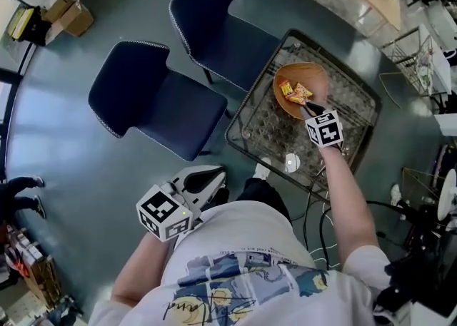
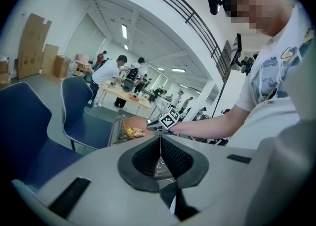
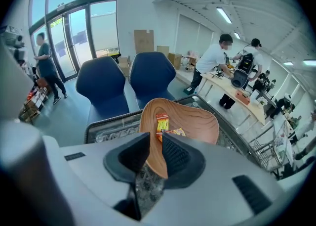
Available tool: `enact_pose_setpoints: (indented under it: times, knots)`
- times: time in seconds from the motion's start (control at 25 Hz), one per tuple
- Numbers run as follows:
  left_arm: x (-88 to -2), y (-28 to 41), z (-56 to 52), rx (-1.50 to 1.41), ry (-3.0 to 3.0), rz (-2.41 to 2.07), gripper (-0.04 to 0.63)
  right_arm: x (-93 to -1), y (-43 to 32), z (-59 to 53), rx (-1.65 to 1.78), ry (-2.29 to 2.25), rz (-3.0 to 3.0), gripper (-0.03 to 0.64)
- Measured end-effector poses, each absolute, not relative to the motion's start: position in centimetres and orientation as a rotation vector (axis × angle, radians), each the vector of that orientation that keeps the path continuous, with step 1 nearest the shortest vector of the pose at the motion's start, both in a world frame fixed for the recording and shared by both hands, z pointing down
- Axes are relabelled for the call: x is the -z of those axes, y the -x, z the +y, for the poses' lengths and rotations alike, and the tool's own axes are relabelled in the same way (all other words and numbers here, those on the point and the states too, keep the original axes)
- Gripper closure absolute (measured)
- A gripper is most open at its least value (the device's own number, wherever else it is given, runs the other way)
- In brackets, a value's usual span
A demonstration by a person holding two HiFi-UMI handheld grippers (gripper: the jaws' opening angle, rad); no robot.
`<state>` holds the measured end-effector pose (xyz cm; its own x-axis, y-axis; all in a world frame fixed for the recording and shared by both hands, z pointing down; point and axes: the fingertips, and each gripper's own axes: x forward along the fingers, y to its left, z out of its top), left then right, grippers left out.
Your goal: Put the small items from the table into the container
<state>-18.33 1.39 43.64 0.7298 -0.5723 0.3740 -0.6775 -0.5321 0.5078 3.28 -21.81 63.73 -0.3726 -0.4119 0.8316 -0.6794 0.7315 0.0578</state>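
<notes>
Nearest you, your left gripper (image 2: 160, 143) hangs by your lap. Only its own view shows its jaws pressed together with nothing between them. From the head camera, you see just the white body and marker cube of this gripper (image 1: 206, 179).

Your right gripper (image 3: 154, 146) is clamped on the near rim of the wooden bowl (image 3: 195, 121), with the bowl's wall standing between the pads. From above, that gripper (image 1: 308, 108) is mostly covered by its cube, so the hold itself does not show there.

Two orange-and-yellow snack packets (image 3: 162, 121) lie close together in the bowl, near the gripped side.

Only the head view shows a small round white item (image 1: 291, 163). It lies on the glass table (image 1: 246, 114) near its near edge, apart from the bowl and just beside your right forearm. The bowl sits toward the table's far side, inside the dark frame.

Two blue chairs (image 1: 161, 107) stand past the table's left edge, with open floor around them.
</notes>
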Motion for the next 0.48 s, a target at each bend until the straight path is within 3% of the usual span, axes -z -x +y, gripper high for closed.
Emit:
enact_pose_setpoints:
  times: [0.48]
  knots:
    - [-43.1, 16.1, 4.9, -0.284, -2.489, -0.555, 0.586, -55.2, -3.7, -4.6, -0.442, -1.089, -2.111, 0.607]
